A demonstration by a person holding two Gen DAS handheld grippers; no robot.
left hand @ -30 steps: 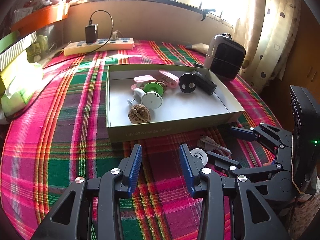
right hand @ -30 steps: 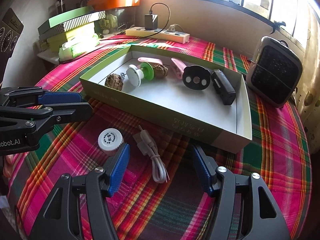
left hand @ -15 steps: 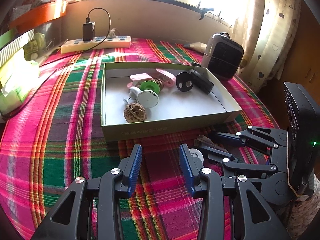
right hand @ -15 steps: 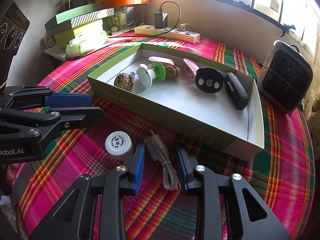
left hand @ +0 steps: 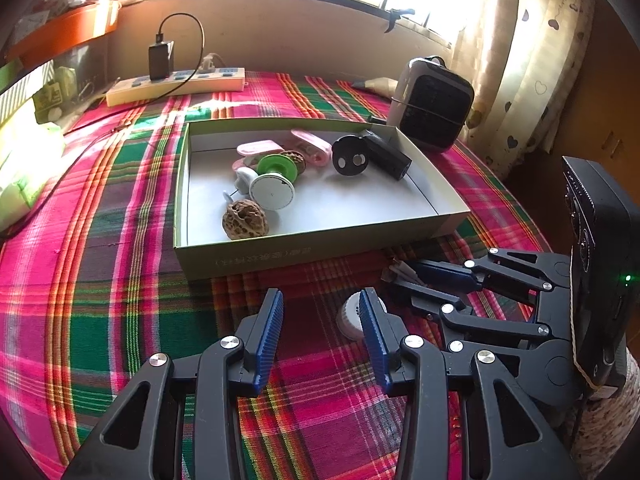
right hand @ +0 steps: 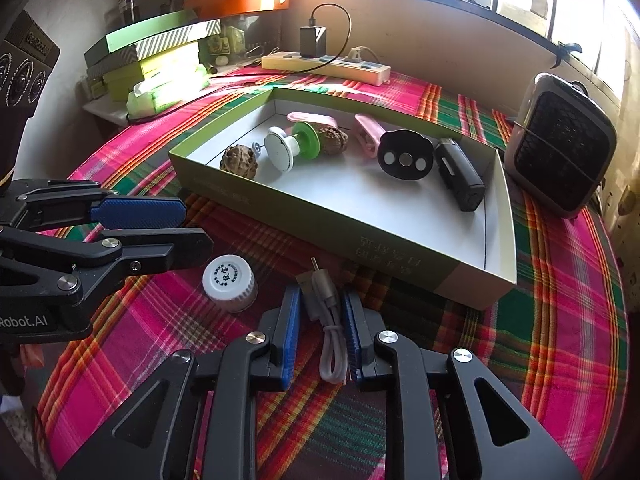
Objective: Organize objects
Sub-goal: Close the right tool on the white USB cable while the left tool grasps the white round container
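A folded white cable (right hand: pixel 327 320) lies on the plaid cloth in front of the green box (right hand: pixel 400 252). My right gripper (right hand: pixel 321 300) has closed around the cable, its blue pads pressing both sides. In the left wrist view the right gripper (left hand: pixel 424 276) shows with the cable end (left hand: pixel 400 270) sticking out. A white bottle cap (right hand: pixel 229 280) sits just left of it, also in the left wrist view (left hand: pixel 350 316). My left gripper (left hand: pixel 320 304) is open and empty, low over the cloth beside the cap. The box holds walnuts (left hand: pixel 244 220), a green-and-white spool (left hand: pixel 274 184), pink clips, a black disc and a black block.
A grey heater (left hand: pixel 432 108) stands right of the box. A power strip (left hand: pixel 176 84) with a charger lies at the back. Green boxes and tissue packs (right hand: pixel 160 76) are stacked at the far left. The table edge drops off at right.
My right gripper has moved forward over the cable and its fingers have closed from wide open onto it. The left gripper has shifted slightly; it stays open.
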